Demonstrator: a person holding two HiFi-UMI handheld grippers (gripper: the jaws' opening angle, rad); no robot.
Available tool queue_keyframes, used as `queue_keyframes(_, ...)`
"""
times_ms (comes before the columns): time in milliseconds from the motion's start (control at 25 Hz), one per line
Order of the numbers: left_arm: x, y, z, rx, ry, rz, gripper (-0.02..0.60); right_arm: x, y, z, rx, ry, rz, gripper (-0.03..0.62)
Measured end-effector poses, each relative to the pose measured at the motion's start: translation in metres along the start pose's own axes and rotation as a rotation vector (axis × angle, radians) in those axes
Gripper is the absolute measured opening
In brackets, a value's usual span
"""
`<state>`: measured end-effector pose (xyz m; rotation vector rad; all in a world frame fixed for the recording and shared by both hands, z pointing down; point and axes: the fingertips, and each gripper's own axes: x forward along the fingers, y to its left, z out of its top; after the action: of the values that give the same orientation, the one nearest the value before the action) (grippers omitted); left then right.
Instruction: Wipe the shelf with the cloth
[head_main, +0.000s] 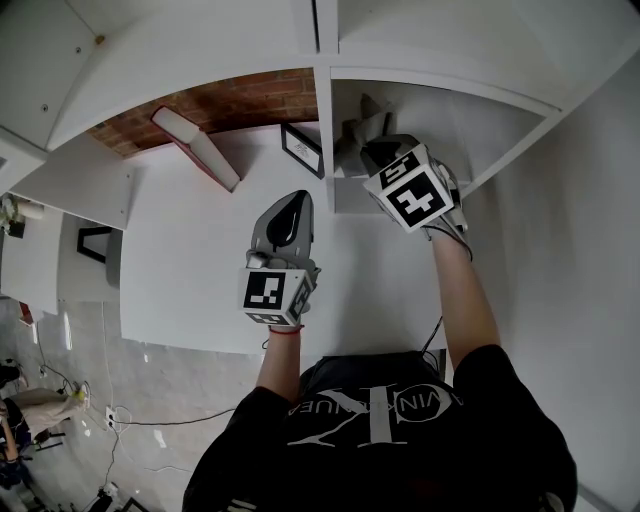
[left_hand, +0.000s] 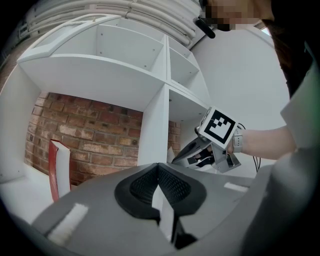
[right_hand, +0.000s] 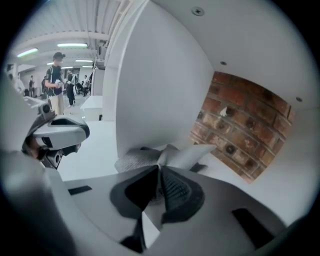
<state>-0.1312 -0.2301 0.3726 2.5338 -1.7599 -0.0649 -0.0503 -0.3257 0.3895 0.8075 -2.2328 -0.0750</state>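
A grey cloth (right_hand: 142, 159) lies crumpled on the floor of the white shelf's right compartment (head_main: 345, 195), close to the upright divider (right_hand: 150, 85). In the head view the cloth (head_main: 358, 135) shows just past my right gripper (head_main: 372, 152), which reaches into that compartment. Its jaws (right_hand: 160, 169) stand a narrow way apart, with the cloth at their tips and a little of it showing between the pads. My left gripper (head_main: 291, 205) hovers over the wide lower shelf board (head_main: 200, 260), left of the divider. It is shut and holds nothing (left_hand: 158, 167).
A red-and-white book (head_main: 195, 148) leans in the left compartment against the brick back wall (head_main: 250, 100). A small black frame (head_main: 302, 148) stands by the divider. People (right_hand: 56, 80) stand in the room behind.
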Motion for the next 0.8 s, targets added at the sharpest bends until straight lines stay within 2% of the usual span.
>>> queue_keyframes(160, 0.001, -0.004, 0.000, -0.003, -0.001, -0.007, 0.009, -0.001, 0.029, 0.012, -0.022, -0.033, 0.064, 0.026)
queue_keyframes(240, 0.001, -0.005, -0.002, -0.002, 0.003, -0.010, 0.009, 0.000, 0.037, 0.016, -0.046, -0.036, 0.070, 0.026)
queue_keyframes(440, 0.000, -0.010, -0.003, 0.002, 0.006, -0.022, 0.009, -0.006, 0.038, 0.013, -0.068, -0.022, 0.043, 0.026)
queue_keyframes(800, 0.002, -0.014, -0.001, 0.006, 0.008, -0.035, 0.009, -0.035, 0.005, -0.026, 0.038, 0.000, -0.064, 0.026)
